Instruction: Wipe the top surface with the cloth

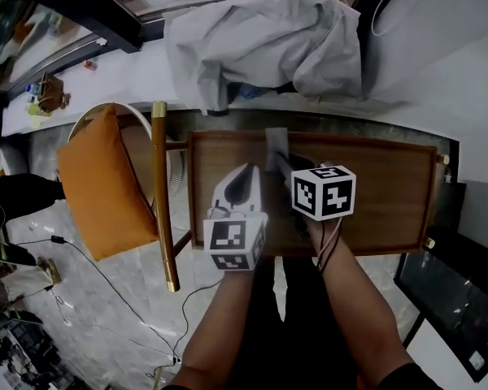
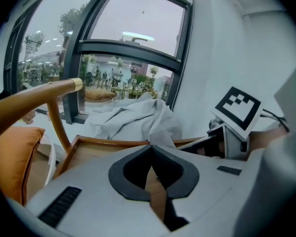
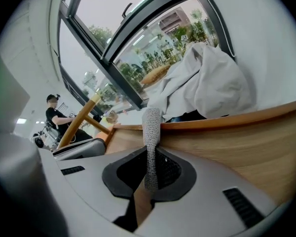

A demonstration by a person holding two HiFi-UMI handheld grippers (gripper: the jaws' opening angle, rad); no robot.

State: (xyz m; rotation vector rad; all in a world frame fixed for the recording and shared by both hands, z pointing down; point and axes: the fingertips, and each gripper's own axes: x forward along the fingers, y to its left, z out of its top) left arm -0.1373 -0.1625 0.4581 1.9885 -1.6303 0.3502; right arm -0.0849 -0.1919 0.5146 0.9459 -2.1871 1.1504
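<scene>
Over wooden table (image 1: 382, 201) | right tool (image 3: 150, 153) pinching cloth (image 3: 152, 125) | left tool (image 2: 151, 147) pressed together, empty

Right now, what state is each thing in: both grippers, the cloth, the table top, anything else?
Left gripper: shut, empty.
Right gripper: shut on the cloth.
Grey knitted cloth: pinched at one end, free end sticking out past the jaws.
Brown wooden rimmed table top: level, beneath both grippers.
Pale grey fabric heap: crumpled on the ledge beyond the table.
Orange cushion: on the chair.
</scene>
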